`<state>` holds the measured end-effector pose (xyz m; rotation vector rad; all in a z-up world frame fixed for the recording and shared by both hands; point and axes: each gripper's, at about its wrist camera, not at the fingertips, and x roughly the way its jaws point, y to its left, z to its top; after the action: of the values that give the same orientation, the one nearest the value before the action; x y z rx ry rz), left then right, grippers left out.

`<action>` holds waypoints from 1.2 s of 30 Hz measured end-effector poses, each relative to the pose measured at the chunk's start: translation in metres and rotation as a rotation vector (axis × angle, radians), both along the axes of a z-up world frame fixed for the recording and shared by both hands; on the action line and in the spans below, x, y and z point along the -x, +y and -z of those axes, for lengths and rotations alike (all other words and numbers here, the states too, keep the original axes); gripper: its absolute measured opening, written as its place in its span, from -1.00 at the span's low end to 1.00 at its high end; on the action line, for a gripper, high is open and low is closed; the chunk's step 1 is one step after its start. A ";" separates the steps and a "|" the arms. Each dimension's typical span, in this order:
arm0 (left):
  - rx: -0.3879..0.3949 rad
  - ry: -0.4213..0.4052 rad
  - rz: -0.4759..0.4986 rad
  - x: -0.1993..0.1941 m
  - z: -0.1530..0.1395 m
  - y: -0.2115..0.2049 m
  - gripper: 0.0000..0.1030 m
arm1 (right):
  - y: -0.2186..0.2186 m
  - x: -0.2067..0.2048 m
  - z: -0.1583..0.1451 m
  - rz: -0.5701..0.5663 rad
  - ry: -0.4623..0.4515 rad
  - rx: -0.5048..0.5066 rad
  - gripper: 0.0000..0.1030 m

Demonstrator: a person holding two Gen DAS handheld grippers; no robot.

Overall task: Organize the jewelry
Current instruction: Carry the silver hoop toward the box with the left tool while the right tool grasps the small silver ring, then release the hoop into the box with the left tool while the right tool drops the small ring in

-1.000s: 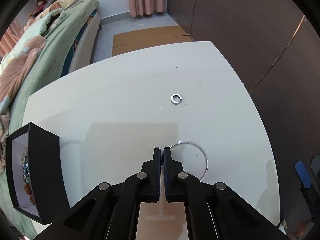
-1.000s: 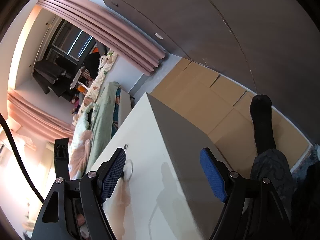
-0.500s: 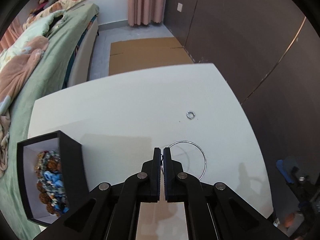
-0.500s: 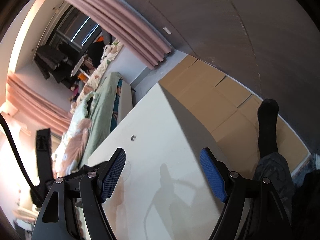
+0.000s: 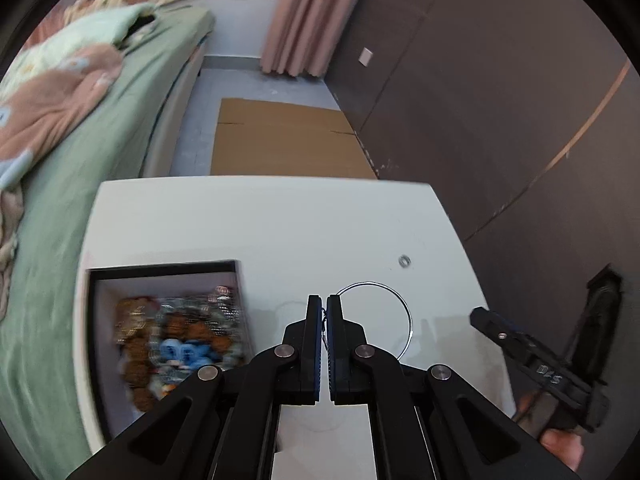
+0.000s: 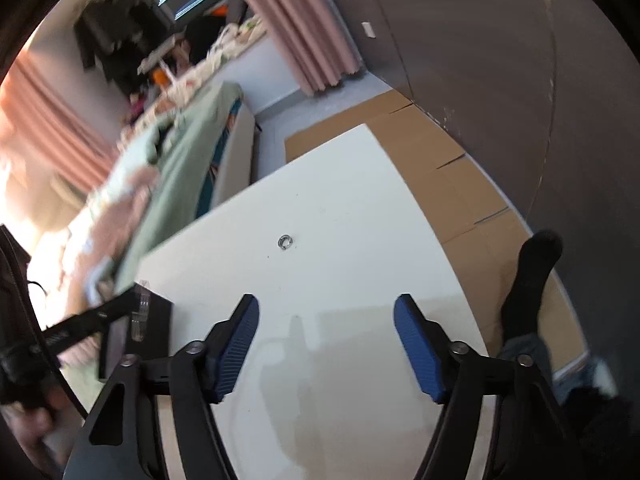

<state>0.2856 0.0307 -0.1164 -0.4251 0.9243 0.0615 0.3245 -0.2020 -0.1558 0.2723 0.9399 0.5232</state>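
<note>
Two tongs | left tongs (image 5: pixel 324 300) clamped on thin wire bangle (image 5: pixel 402 308), light, springy, slippery | right tongs (image 6: pixel 326 334) apart above desk (image 6: pixel 360 200) | small ring (image 6: pixel 285 241) needs rim pinch

Box contents (image 5: pixel 176 344) motion-blurred, perhaps beaded bracelets.

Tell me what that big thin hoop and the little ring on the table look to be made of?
The hoop, pinched in the left gripper, looks like thin polished silver-toned metal wire: it shows a bright, fine glinting line. The small ring on the white table also looks metallic, silvery and shiny, though too small to say more.
</note>
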 end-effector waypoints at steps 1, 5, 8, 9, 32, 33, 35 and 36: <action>0.001 -0.018 -0.004 0.003 -0.007 0.006 -0.97 | 0.004 -0.002 -0.002 -0.007 -0.006 0.012 0.34; 0.003 -0.077 -0.022 0.013 -0.031 0.024 -0.97 | 0.023 -0.010 -0.006 -0.033 -0.030 0.070 0.26; 0.014 -0.093 -0.047 0.018 -0.036 0.041 -0.97 | 0.039 -0.019 -0.005 -0.048 -0.028 0.118 0.14; 0.015 -0.093 -0.059 0.019 -0.036 0.047 -0.97 | 0.044 -0.020 -0.006 -0.057 -0.031 0.133 0.11; 0.119 -0.072 -0.155 0.027 -0.026 0.101 -0.97 | 0.112 -0.050 0.000 -0.168 -0.088 0.450 -0.72; 0.118 -0.070 -0.156 0.027 -0.026 0.100 -0.97 | 0.114 -0.050 0.000 -0.173 -0.088 0.460 -0.72; 0.118 -0.066 -0.154 0.028 -0.026 0.101 -0.97 | 0.113 -0.049 -0.001 -0.179 -0.076 0.455 -0.72; 0.118 -0.063 -0.153 0.028 -0.027 0.101 -0.97 | 0.112 -0.050 -0.002 -0.177 -0.069 0.443 -0.72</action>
<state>0.2572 0.1314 -0.0899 -0.6039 0.8346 0.1325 0.3740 -0.0895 -0.1540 -0.2283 0.9907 0.4685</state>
